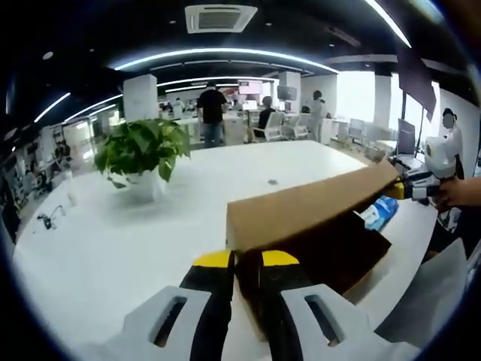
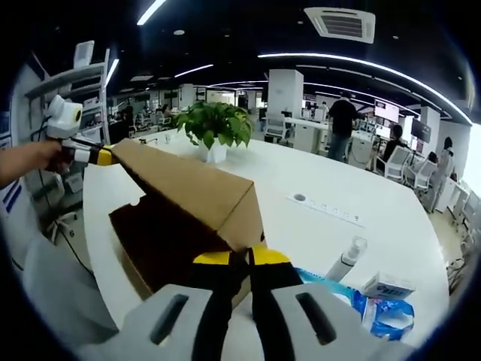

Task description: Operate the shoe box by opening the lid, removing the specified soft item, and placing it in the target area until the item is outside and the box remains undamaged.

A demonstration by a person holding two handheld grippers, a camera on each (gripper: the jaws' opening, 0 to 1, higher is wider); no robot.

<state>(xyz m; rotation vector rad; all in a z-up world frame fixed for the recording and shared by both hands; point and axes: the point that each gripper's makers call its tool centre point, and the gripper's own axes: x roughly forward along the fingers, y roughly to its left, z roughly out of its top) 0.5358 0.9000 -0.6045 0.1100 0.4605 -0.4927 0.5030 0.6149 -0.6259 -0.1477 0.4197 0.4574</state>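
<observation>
Lid-opening is the step in hand: the left tool has its yellow-tipped jaws pinched narrow on one corner of the shoe box lid, and the right tool grips the opposite corner the same way, so the flap is held at both ends and stands tilted up from the shoe box. Each view also catches the other tool at the far corner of the lid, with a hand behind it. The lid is plain brown cardboard, flat and stiff with crisp edges; beneath it the box mouth looks dark, and I cannot make out the soft item inside. The box sits on a smooth white desk. Next, by my judgement, the lid needs swinging further back evenly from both corners, without twisting the card, until one tool can let go and reach in. Beside the box lie a crinkled blue plastic pack, a small carton and a slim spray bottle; a leafy potted plant stands further off
</observation>
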